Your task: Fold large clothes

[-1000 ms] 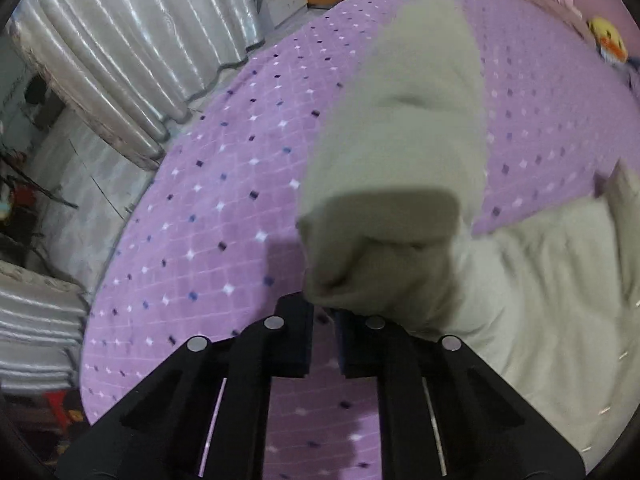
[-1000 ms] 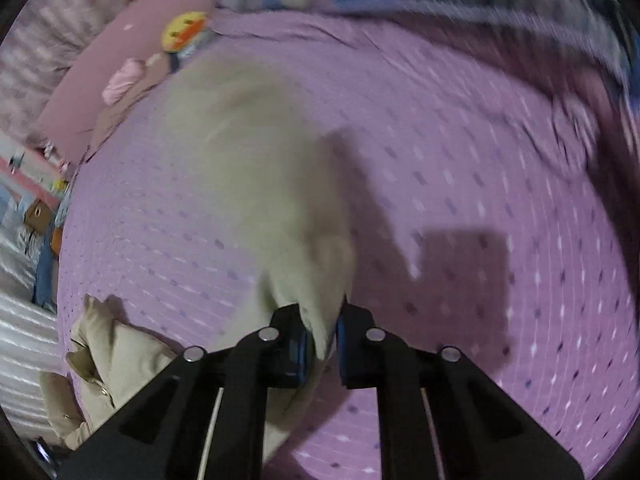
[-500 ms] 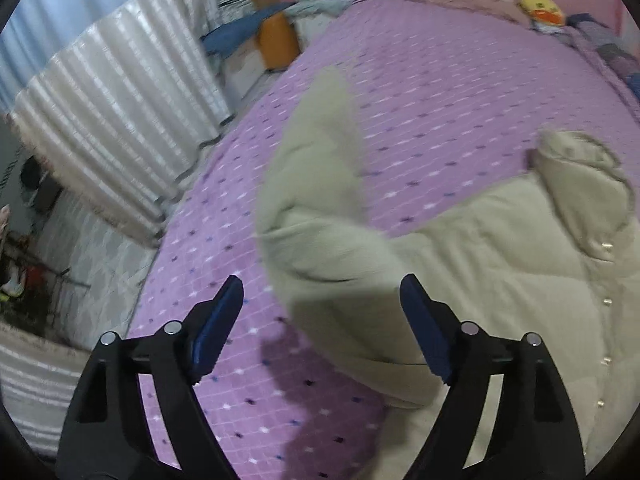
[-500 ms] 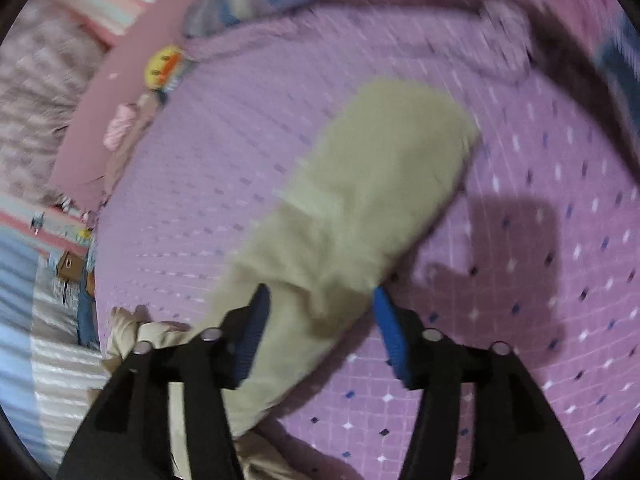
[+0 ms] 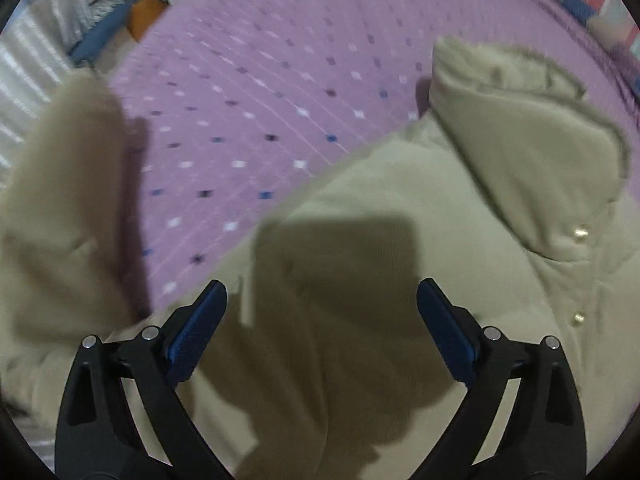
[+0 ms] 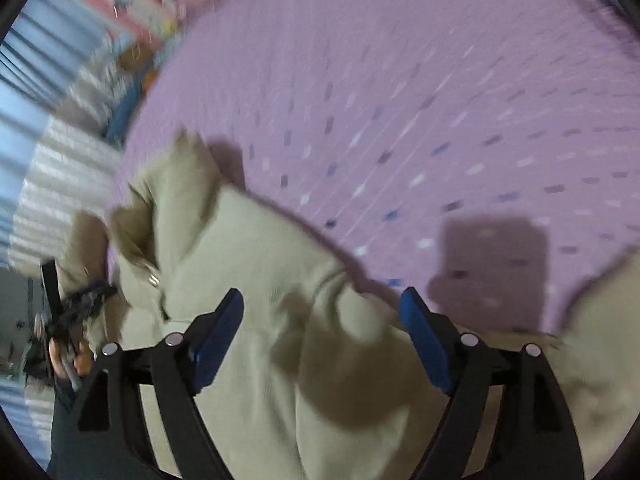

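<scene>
While both sleeves lie flung outward, beige coat [image 5: 400,240] spreads front-up on purple bed [image 5: 280,80]. Left gripper [image 5: 322,320] and right gripper [image 6: 322,320], jaws just opening, hover spread above coat, holding nothing. Likely next: regrip sleeve, fold inward.

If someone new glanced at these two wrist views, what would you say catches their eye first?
Most likely the bulky beige jacket spread over the purple dotted bedspread, its collar standing up at upper right in the left view. Next, the blue-padded jaws: the left gripper and the right gripper both stand wide open above the fabric, having just been opening, with nothing clamped.
</scene>
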Demonstrator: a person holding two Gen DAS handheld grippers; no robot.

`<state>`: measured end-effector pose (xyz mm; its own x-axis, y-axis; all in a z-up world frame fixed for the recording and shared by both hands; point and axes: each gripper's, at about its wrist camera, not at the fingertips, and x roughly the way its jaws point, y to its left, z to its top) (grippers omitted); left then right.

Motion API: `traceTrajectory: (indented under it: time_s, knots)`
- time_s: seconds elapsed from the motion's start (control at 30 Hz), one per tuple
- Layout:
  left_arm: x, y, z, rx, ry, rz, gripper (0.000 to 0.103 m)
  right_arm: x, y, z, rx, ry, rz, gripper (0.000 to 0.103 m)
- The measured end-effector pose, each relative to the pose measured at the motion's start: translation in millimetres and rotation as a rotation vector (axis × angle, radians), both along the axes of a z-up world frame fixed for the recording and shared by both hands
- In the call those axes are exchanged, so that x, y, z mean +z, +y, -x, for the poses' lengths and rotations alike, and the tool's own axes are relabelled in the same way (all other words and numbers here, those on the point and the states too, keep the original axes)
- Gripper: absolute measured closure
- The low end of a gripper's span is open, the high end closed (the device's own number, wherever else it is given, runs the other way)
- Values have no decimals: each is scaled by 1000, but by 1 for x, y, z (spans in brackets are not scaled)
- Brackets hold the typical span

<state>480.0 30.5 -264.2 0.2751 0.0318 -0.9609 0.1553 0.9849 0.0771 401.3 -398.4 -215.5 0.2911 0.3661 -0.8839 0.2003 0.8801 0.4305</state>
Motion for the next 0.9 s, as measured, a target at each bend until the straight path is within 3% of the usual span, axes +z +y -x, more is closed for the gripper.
traceTrajectory:
  time_s: [0.1, 0.13, 0.17, 0.2, 0.23, 0.27, 0.3, 0.33, 0.4, 0.43, 0.5, 0.57, 0.63, 0.67, 0.7, 0.73, 0.77, 0.83, 0.9]
  knots:
    - [-24, -11, -9, -44, 39, -28, 20, -31, 21, -10, 85, 96, 26, 25]
    - [-24, -13, -8, -56, 26, -30, 27, -32, 25, -9, 89, 84, 19, 41]
    - [-21, -16, -3, -65, 13, -15, 47, -29, 27, -6, 88, 70, 5, 59]
    - [-20, -22, -2, -65, -2, -10, 72, -23, 29, 0, 80, 48, 21, 69]
    - [-15, -23, 3, -62, -21, -6, 81, -19, 33, 3, 78, 29, 44, 83]
    - [-6, -23, 10, -57, -46, 10, 91, -7, 40, 13, 80, -16, 80, 86]
    - [1, -23, 15, -49, -68, 20, 95, 6, 46, 22, 75, -61, 110, 90]
    - [11, -24, 20, -37, -96, 35, 95, 17, 48, 26, 67, -89, 124, 91]
    - [45, -22, 41, -29, -187, 85, 95, 69, 60, 49, 61, -227, 187, 91]
    - [68, -22, 56, -33, -258, 115, 95, 98, 71, 62, 77, -297, 258, 91]
    - [86, -19, 68, -18, -346, 109, 94, 130, 95, 75, 95, -403, 438, 91]
    - [71, -12, 49, 17, -337, 59, 91, 125, 94, 62, 76, -417, 552, 89]
    - [39, -5, 21, 71, -228, 86, 86, 92, 81, 33, 51, -337, 531, 83]
    - [17, -4, 8, 92, -156, 42, 84, 64, 72, 18, 48, -288, 461, 74]
    - [8, -8, 4, 86, -138, -8, 79, 51, 67, 11, 19, -222, 458, 67]
    - [5, -12, 5, 71, -144, -50, 74, 49, 62, 14, -16, -201, 461, 64]
    - [9, -14, 10, 63, -168, -87, 67, 59, 57, 24, -52, -245, 439, 58]
    - [21, -17, 23, 59, -216, -83, 56, 79, 57, 40, -82, -317, 453, 39]
    - [33, -18, 40, 72, -262, -80, 34, 96, 68, 58, -80, -372, 537, 30]
